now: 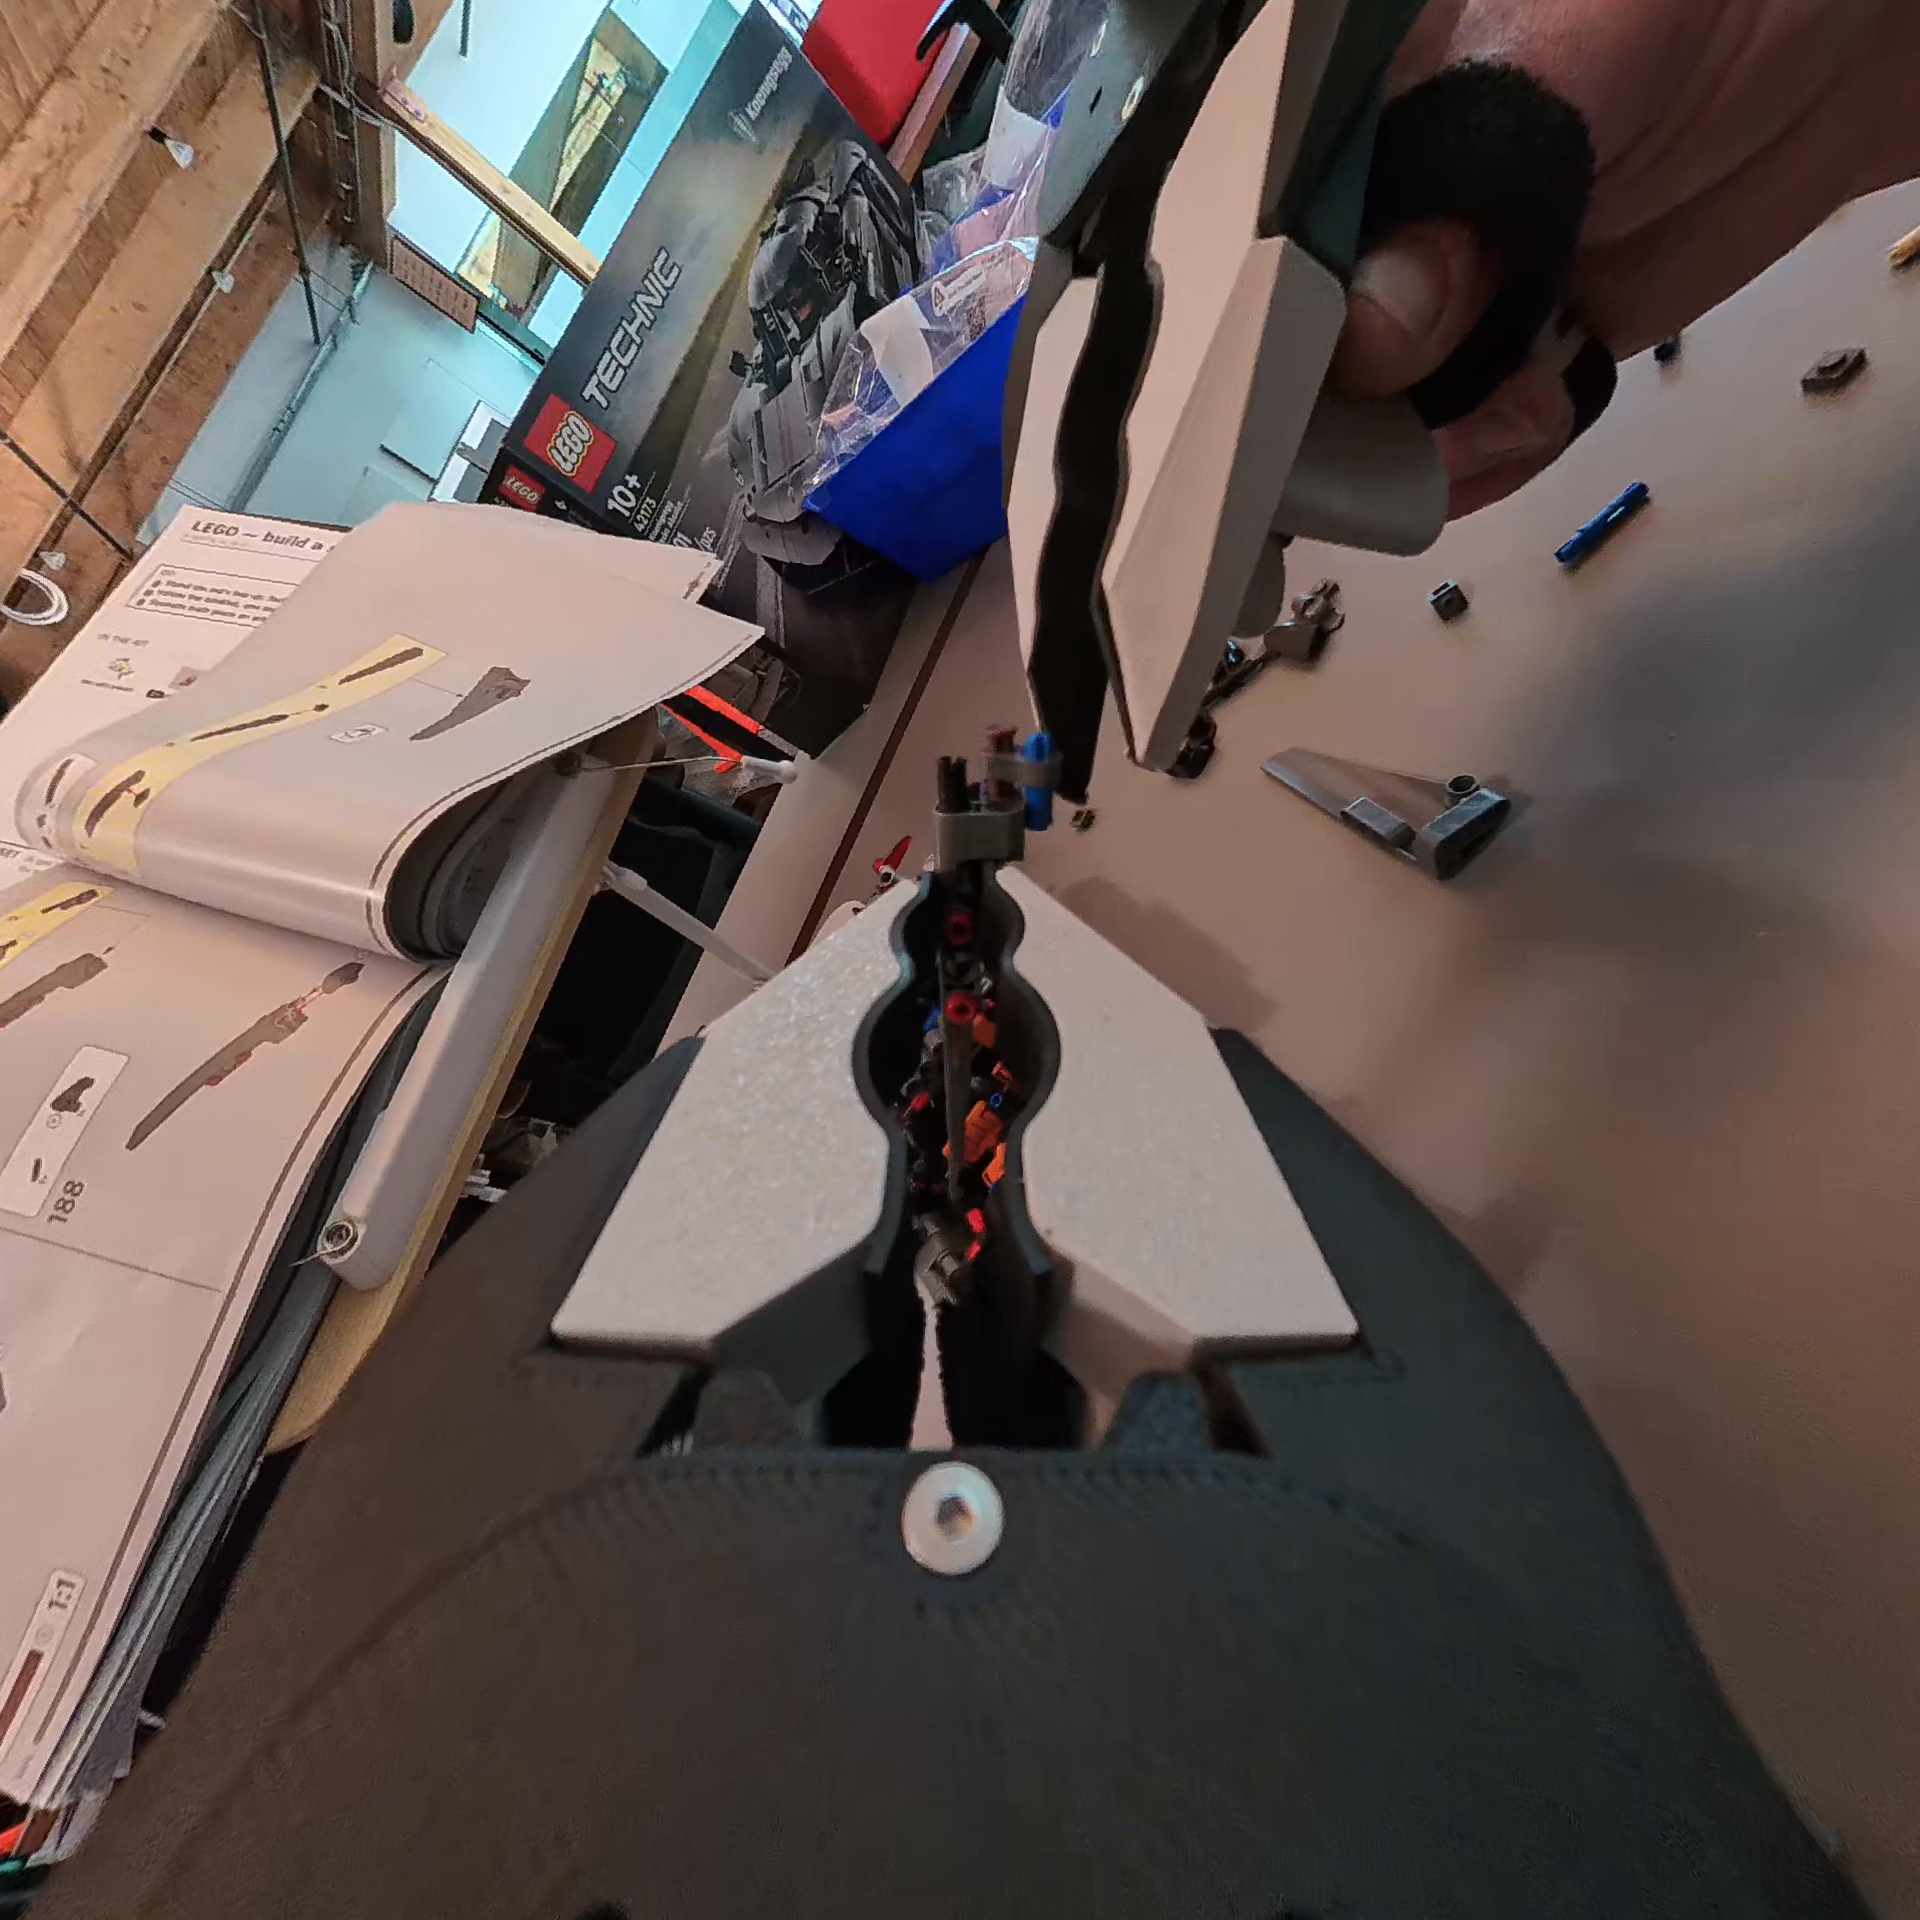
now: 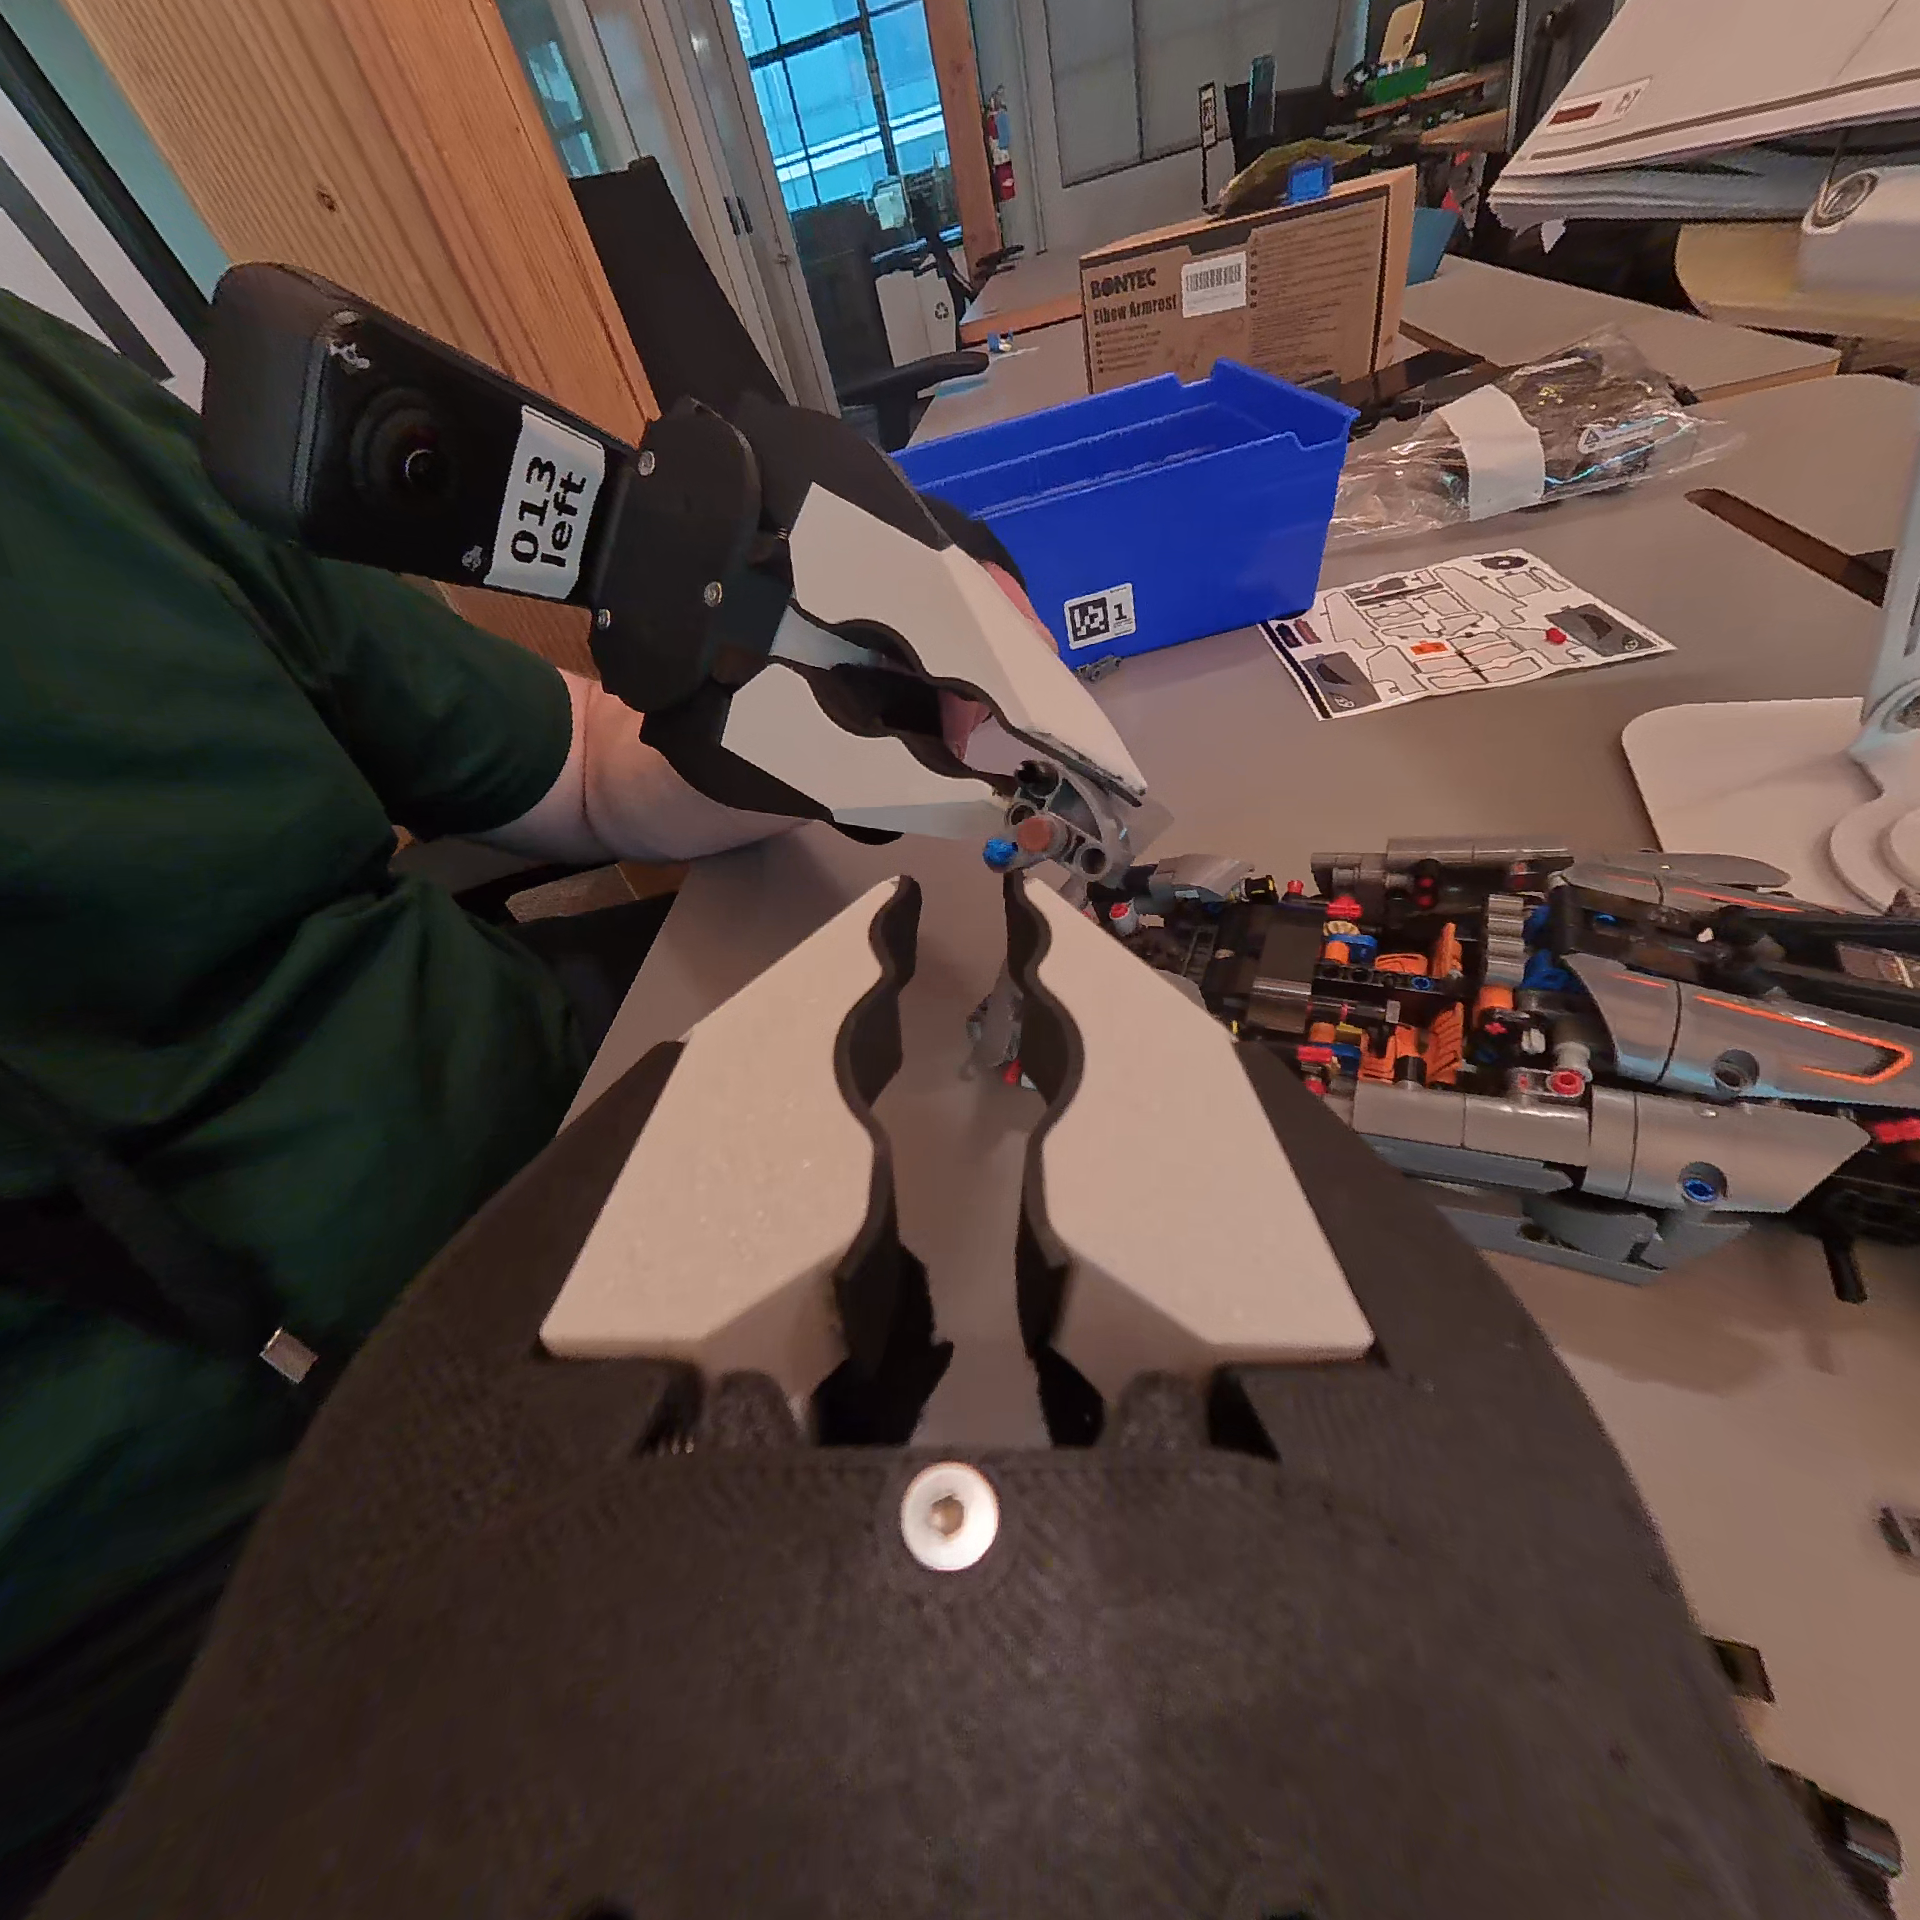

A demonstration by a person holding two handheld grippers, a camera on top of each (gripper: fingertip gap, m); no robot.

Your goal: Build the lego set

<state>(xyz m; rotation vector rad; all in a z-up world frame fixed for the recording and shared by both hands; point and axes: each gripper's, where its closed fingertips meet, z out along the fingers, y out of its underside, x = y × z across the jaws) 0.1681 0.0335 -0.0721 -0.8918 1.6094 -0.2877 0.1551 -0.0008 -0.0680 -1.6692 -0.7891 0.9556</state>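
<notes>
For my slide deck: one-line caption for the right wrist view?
Left tongs grip a small grey lego piece above open right tongs, beside the half-built car and blue bin.

Soft, even daylight comes from the windows (image 2: 831, 114) at the back, leaving the bench (image 1: 1558, 1039) bright with only faint, diffuse shadows. Both wide-angle views bend straight lines strongly toward the edges. The near black gripper bodies look soft, and the lower right corner of the right wrist view smears.
</notes>
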